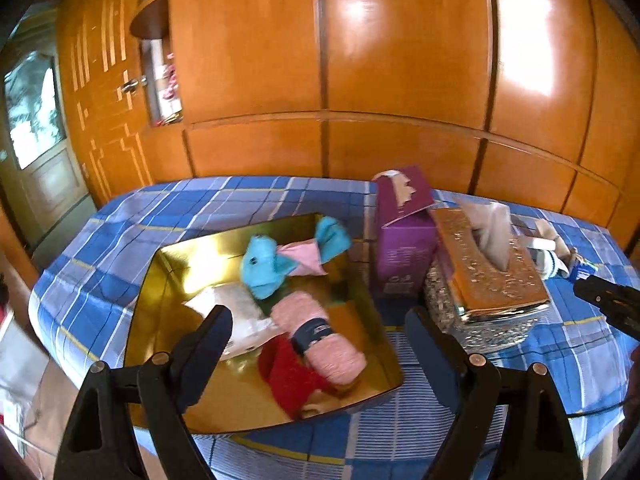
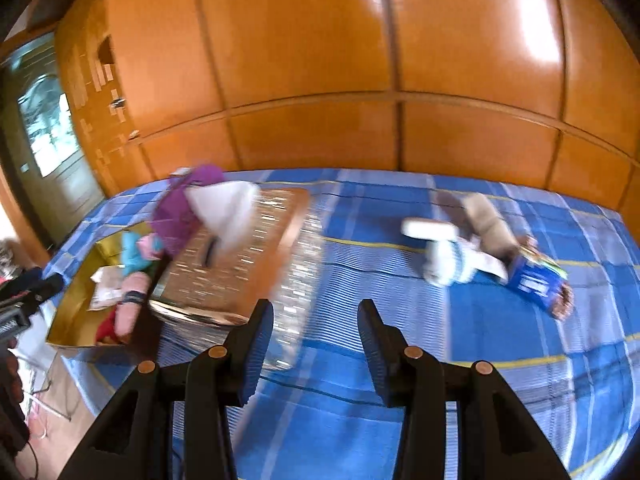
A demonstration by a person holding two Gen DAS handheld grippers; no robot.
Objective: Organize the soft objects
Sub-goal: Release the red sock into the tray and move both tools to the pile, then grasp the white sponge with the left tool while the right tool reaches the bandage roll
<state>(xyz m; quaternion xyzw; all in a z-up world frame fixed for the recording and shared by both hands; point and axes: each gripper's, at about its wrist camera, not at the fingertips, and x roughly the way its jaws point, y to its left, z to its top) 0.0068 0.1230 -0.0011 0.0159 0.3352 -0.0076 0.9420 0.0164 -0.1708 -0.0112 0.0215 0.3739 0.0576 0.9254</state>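
The left gripper [image 1: 320, 328] is hovering with jaws spread wide and empty over the gold tray [image 1: 168, 264] holding soft cloths and a pink yarn roll [image 1: 320, 336]. The right gripper [image 2: 316, 344] is hanging, jaws partly spread and empty, near what seem to be socks [image 2: 452, 256] lying blurred on the checked bed [image 2: 360, 420].

The left gripper [image 1: 318, 322] is matte black plastic: two wedge-shaped arms with triangular cut-outs, each ending in a narrower finger [image 1: 208, 342] lined with a dark blue ribbed pad. Round copper-coloured rivets [image 1: 160, 358] mark the finger pivots, two to a side. The right gripper [image 2: 316, 322] has the same build, black arms, copper rivets [image 2: 413, 352] and finely ribbed blue pads [image 2: 256, 354] facing inward. Motion blur softens its edges
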